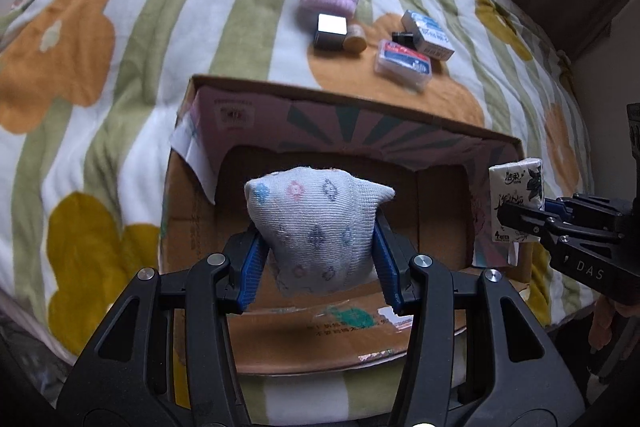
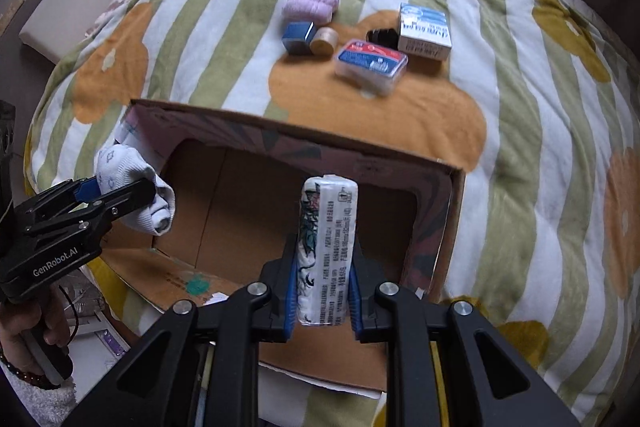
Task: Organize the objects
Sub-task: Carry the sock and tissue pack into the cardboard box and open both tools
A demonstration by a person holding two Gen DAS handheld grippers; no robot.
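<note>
Bedding with green stripes and orange and mustard flowers [image 1: 120, 27] covers the whole work surface. On it, near me, sits an open cardboard box [image 1: 344, 99], flaps spread, interior bare brown card.

My left gripper [image 1: 320, 251] is clamped on a rolled white sock [image 1: 316, 227] with small coloured motifs; the sock is squeezed between the blue pads and hangs over the box's left part. My right gripper [image 2: 324, 283] is clenched on a tissue packet [image 2: 328, 251], held upright on its narrow edge over the box's right part.

Beyond the box's far wall, a cluster remains on the blanket: a lilac knitted roll [image 2: 310, 5] farthest, a dark blue cube [image 2: 298, 37] touching a small tan cylinder [image 2: 324, 41], a clear case with a red and blue label [image 2: 372, 65], a black clip [image 2: 380, 35], and a blue and white carton [image 2: 424, 31] at the right.
</note>
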